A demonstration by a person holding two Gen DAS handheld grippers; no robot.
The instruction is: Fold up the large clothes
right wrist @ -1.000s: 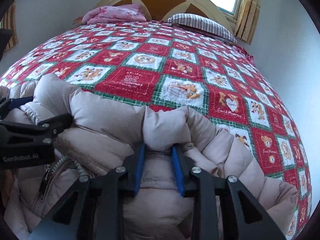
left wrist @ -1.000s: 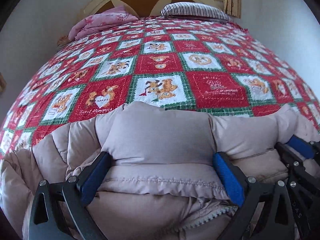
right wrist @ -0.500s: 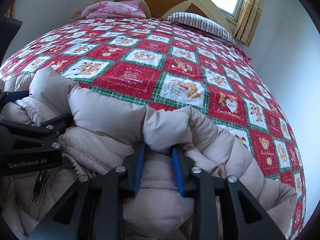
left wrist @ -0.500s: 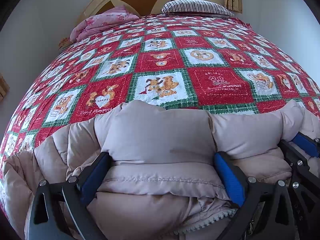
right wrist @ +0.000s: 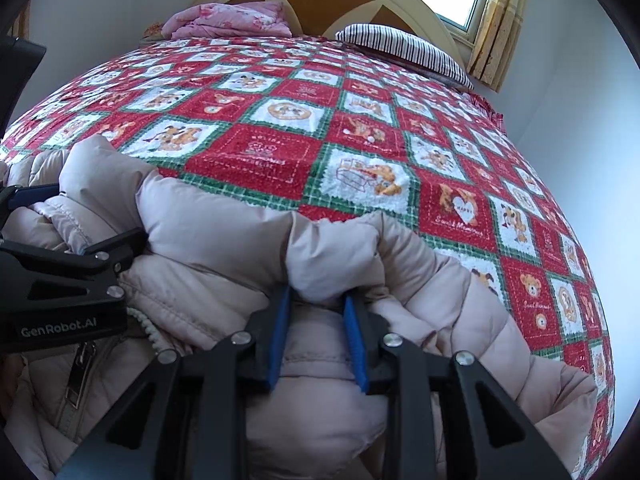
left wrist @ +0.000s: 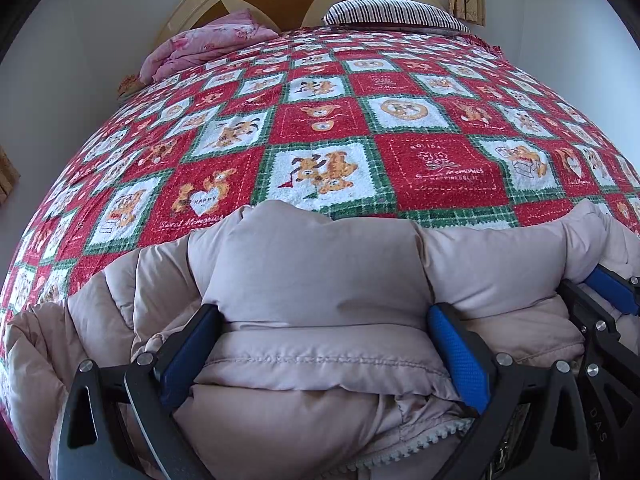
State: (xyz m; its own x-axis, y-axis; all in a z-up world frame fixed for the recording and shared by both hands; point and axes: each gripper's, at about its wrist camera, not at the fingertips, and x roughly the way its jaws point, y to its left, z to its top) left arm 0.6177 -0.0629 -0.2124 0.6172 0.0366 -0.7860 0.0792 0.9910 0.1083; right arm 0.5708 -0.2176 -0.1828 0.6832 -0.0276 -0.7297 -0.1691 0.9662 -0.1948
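both hand-held grippers hold the puffy jacket (left wrist: pixel 320 268), left hand-held gripper (left wrist: pixel 324 344) wide around a fold, right hand-held gripper (right wrist: pixel 318 320) pinching narrowly, so moving them level should fold it evenly onto the bed (left wrist: pixel 440 160).

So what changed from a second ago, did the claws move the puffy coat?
Both claws tipped upward a little, so the headboard and pillows sit lower in each view. Nothing was grabbed or dropped. The left claw stays wide around a fat bunch of the puffy coat, the right claw stays pinched on a smaller fold, and the coat lies in the same place on the quilt.
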